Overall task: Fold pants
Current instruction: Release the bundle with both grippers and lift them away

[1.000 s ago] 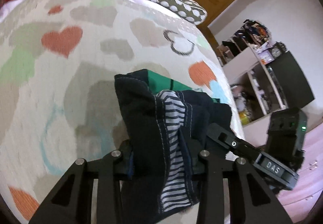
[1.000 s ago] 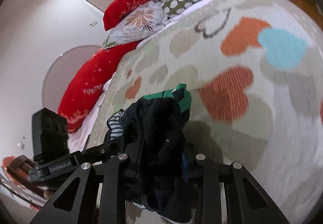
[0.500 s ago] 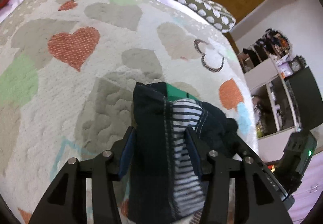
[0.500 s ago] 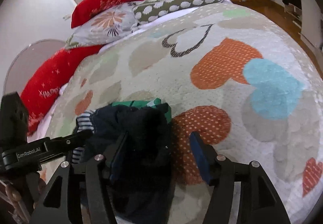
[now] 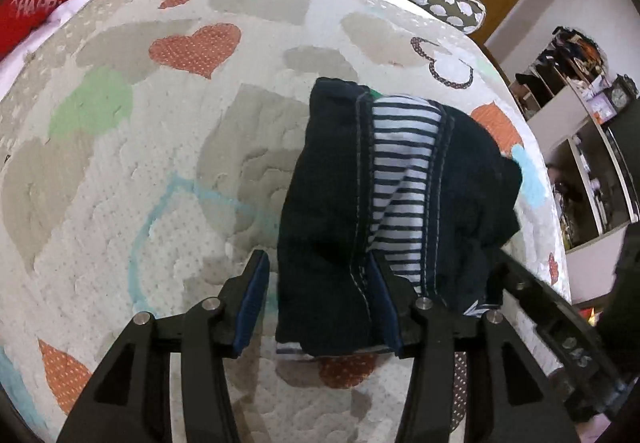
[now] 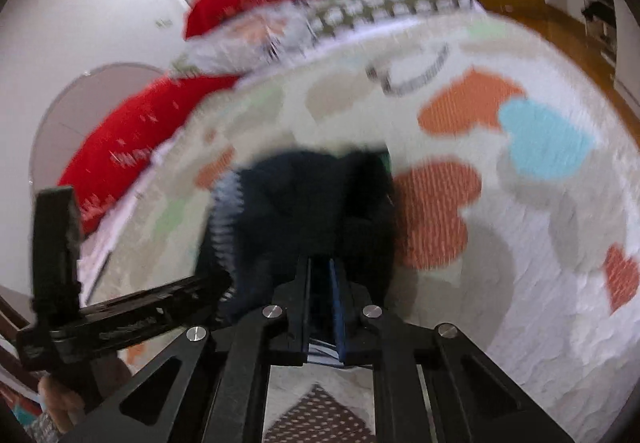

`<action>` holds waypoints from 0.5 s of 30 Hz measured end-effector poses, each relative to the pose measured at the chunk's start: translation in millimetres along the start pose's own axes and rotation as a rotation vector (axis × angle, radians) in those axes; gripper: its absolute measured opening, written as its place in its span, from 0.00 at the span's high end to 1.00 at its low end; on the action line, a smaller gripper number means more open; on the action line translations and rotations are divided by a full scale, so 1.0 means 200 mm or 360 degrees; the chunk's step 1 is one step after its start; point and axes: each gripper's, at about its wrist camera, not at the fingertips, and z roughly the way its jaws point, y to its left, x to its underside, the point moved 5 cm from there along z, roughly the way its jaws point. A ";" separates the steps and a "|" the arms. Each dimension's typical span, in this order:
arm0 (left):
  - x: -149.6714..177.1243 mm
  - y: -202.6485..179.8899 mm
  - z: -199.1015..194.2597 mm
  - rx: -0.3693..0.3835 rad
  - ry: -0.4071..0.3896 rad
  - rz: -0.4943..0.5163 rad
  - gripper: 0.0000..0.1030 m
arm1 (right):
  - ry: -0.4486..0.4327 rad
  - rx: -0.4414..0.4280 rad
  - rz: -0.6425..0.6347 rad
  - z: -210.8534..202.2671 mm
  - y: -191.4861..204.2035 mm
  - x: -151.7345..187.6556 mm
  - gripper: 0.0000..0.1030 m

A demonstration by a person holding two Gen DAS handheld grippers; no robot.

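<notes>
The dark pants [image 5: 384, 203] lie bunched into a compact bundle (striped lining showing) at centre frame on the heart-print bed [image 5: 160, 171], mostly folded, the left gripper [image 5: 320, 295] standing open around their edge, the right gripper [image 6: 322, 303] pinched narrow on fabric.

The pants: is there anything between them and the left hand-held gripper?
Nothing visible stands in the way. The dark pants already lie between the fingers of the left hand-held gripper on the heart-patterned bedspread. Its right finger touches the fabric; a gap shows beside its left finger.
</notes>
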 end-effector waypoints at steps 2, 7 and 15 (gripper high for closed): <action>0.00 -0.01 -0.04 -0.0002 -0.0019 0.0010 0.49 | -0.0001 -0.0012 0.0056 0.01 -0.04 0.01 0.90; 0.05 -0.04 -0.24 -0.0035 -0.0152 0.0026 0.35 | -0.0157 0.0065 0.0000 -0.19 -0.01 0.01 0.88; 0.26 -0.13 -0.57 -0.0266 -0.0528 0.0137 0.23 | -0.0216 0.0210 0.0018 -0.41 -0.04 0.27 0.79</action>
